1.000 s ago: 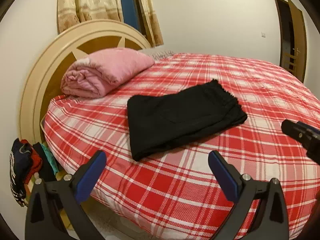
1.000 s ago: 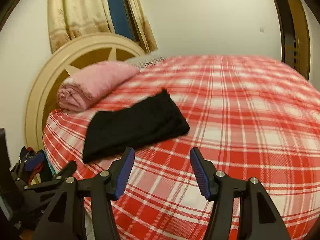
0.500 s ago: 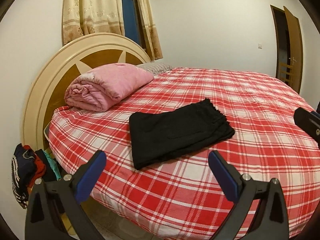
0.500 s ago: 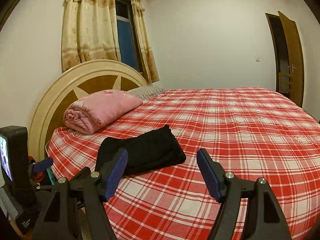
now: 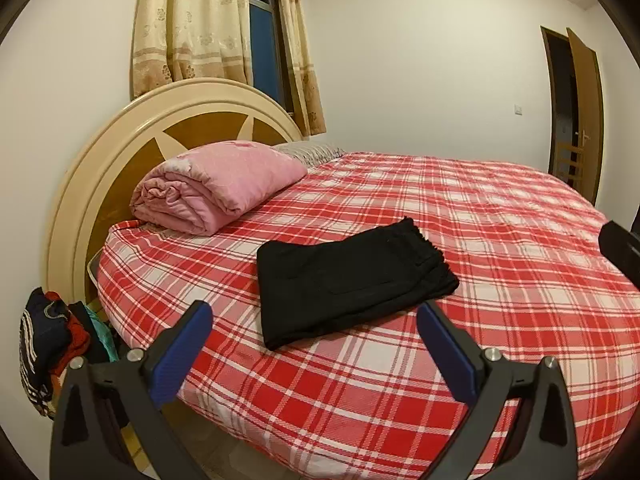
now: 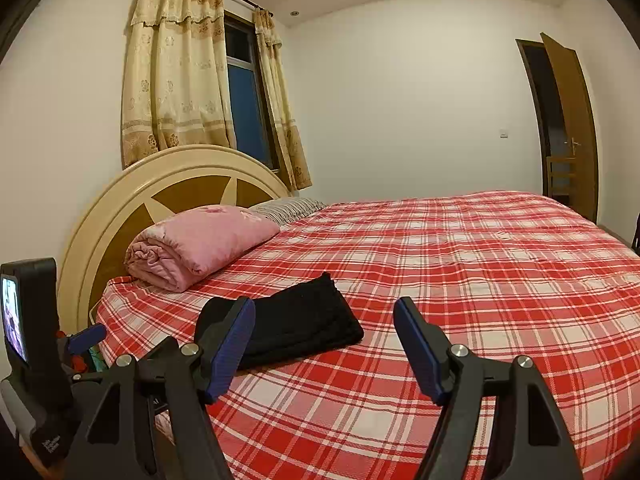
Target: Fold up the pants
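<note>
red plaid bed [image 5: 500, 240] ahead of both sets of fingers. rolled pink quilt [image 5: 216, 186] far beyond, by the headboard. folded black pants [image 5: 348, 276] flat just past the tips. left gripper [image 5: 316, 330] spread wide, empty. right gripper [image 6: 324, 330] spread too, gripping nothing.

Bedroom in a home. Shown by: wide bed [image 6: 500, 264] under a red checked sheet, rounded headboard [image 6: 176, 184], rolled pink quilt [image 6: 200, 244], striped pillow [image 6: 288, 206], curtained window [image 6: 244, 108], open wooden door [image 6: 568, 120], clothes pile [image 5: 48, 344] beside the bed.
</note>
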Available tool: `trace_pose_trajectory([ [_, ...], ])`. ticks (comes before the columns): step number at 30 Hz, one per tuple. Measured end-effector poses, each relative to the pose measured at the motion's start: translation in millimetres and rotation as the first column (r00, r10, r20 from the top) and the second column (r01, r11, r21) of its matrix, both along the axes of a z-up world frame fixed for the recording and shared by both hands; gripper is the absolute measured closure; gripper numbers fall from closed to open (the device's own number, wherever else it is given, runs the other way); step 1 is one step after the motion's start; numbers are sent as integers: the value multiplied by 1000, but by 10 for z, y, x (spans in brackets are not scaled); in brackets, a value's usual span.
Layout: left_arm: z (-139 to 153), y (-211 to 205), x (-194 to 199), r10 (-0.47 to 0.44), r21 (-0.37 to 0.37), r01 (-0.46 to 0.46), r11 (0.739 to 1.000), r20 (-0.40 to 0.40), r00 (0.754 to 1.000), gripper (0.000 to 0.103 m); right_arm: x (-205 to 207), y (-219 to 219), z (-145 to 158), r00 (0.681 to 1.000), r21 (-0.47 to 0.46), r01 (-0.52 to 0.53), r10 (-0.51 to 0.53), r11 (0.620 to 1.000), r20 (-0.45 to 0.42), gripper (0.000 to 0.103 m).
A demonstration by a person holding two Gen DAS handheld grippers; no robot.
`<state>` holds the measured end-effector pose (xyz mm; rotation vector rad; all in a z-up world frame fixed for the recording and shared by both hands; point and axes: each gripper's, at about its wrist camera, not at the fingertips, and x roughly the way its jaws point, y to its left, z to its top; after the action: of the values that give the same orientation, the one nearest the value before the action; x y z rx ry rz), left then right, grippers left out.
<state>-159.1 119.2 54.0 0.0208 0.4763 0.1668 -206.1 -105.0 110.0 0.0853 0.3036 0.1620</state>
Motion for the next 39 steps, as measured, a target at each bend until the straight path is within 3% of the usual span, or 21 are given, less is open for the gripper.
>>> trace_pose_trajectory([
  [39,-8,27,31,1,17,0,1000,-25,1000,0,66,43,-80,999,-3,-5,5,1000,-34,30],
])
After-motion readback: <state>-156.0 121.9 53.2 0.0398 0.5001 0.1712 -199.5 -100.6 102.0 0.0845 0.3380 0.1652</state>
